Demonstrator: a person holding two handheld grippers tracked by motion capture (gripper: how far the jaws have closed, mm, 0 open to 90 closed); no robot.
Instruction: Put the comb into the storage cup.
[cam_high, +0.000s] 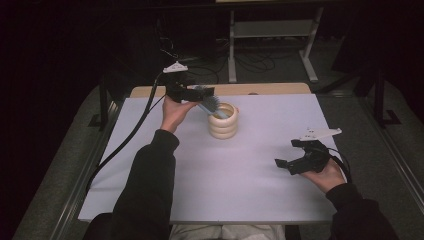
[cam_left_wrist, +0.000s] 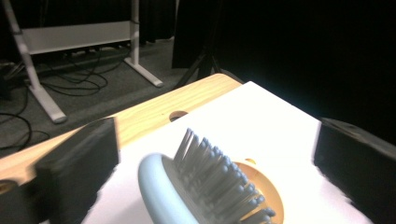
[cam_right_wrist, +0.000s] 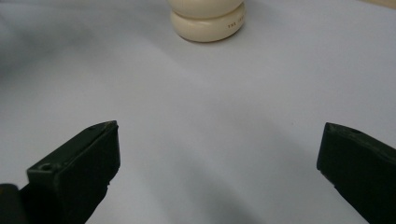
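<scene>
A cream ribbed holder (cam_high: 223, 125) stands on the white table cover (cam_high: 225, 180), towards the far middle. A light-blue hairbrush (cam_high: 210, 104) with grey bristles leans out of its mouth, head up and to the left. My left gripper (cam_high: 202, 92) hovers at the brush head. In the left gripper view the brush (cam_left_wrist: 205, 177) sits between the wide-apart jaws of that gripper (cam_left_wrist: 215, 135), and neither pad touches it; the holder's rim (cam_left_wrist: 268, 189) shows below. My right gripper (cam_high: 286, 153) rests open at the near right, nothing in it; its own view (cam_right_wrist: 219, 130) faces the holder (cam_right_wrist: 208, 21).
A bare wooden strip (cam_high: 270, 89) runs along the table's far edge. Beyond it on the dark floor are a white metal stand (cam_high: 270, 30) and loose cables. The left gripper's black cable (cam_high: 125, 140) trails across the table's left side.
</scene>
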